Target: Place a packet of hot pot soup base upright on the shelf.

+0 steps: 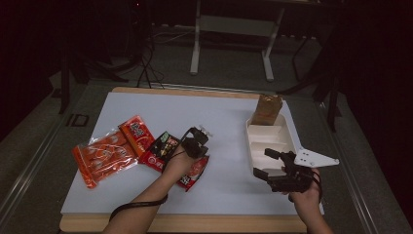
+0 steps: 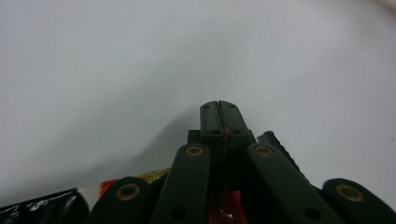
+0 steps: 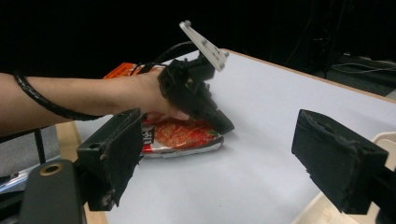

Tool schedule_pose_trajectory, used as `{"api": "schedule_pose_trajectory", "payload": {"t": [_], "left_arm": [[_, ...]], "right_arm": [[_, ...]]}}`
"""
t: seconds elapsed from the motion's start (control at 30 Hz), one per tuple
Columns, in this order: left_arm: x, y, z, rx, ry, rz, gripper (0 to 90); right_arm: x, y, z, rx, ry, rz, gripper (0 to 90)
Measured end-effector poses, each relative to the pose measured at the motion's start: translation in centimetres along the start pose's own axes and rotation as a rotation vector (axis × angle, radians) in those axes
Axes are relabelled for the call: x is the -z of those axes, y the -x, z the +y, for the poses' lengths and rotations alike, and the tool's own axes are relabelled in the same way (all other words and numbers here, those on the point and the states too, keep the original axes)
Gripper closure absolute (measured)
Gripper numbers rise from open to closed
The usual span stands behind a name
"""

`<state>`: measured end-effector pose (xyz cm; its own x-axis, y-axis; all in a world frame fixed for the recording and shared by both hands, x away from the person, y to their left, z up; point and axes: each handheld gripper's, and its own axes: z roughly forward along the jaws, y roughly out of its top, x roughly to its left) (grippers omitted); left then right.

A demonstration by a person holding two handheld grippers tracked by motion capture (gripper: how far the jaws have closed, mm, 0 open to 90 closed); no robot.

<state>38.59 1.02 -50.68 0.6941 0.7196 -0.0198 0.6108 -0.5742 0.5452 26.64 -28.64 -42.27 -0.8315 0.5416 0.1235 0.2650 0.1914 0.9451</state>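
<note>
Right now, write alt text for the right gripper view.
The left gripper, held in a hand, has its shut jaws on a red snack packet lying on the white table. The right gripper's open jaws frame the foreground.

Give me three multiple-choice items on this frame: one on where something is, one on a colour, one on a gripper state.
1. Where does the white tray sit?
A. at the table's left edge
B. on the right side of the table, by the right hand-held gripper
C. on the floor

2. What colour is the snack packet under the left hand-held gripper?
A. mainly red
B. blue
C. green

3. How do the right hand-held gripper's jaws stand?
A. shut on the tray
B. shut with nothing between them
C. open, nothing between them

Answers: 1 B, the high view shows the tray at the right. 2 A, its wrapper is red. 3 C, the right gripper view shows a wide gap.
</note>
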Motion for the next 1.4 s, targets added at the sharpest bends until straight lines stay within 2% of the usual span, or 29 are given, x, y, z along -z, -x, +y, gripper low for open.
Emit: {"api": "schedule_pose_trajectory", "payload": {"t": [0.17, 0.2, 0.43, 0.57, 0.6, 0.73, 0.87, 1.07, 1.4], "left_arm": [[0.2, 0.4, 0.2, -0.010, -0.012, -0.012, 90.0], [0.3, 0.6, 0.1, -0.014, -0.019, -0.027, 90.0], [0.5, 0.9, -0.4, -0.026, -0.029, -0.055, 90.0], [0.7, 1.0, -0.7, -0.016, -0.031, -0.077, 90.0], [1.0, 1.3, -1.1, -0.024, -0.040, -0.094, 90.0], [1.4, 2.0, -1.7, -0.050, -0.047, -0.098, 90.0], [2.1, 2.4, -2.7, -0.067, -0.061, -0.125, 90.0], [3.3, 2.7, -4.5, -0.074, -0.069, -0.154, 90.0], [4.7, 2.0, -7.1, -0.036, -0.031, -0.190, 90.0]], "right_arm": [[0.0, 0.0, -0.1, 0.003, -0.007, -0.001, 16.4], [0.0, 0.0, -0.1, 0.003, -0.007, 0.000, 16.4], [0.0, 0.0, -0.1, 0.002, -0.006, 0.000, 16.4], [0.1, 0.0, -0.1, 0.000, -0.006, 0.001, 16.4], [0.1, 0.0, -0.1, 0.001, -0.006, 0.000, 16.4], [0.1, -0.1, 0.0, 0.002, -0.007, 0.003, 16.4], [0.1, -0.2, 0.0, 0.002, -0.006, 0.004, 16.4], [0.2, -0.1, 0.0, 0.002, -0.005, 0.004, 16.4], [0.0, -0.4, 0.1, 0.006, -0.009, 0.010, 16.4]]}}
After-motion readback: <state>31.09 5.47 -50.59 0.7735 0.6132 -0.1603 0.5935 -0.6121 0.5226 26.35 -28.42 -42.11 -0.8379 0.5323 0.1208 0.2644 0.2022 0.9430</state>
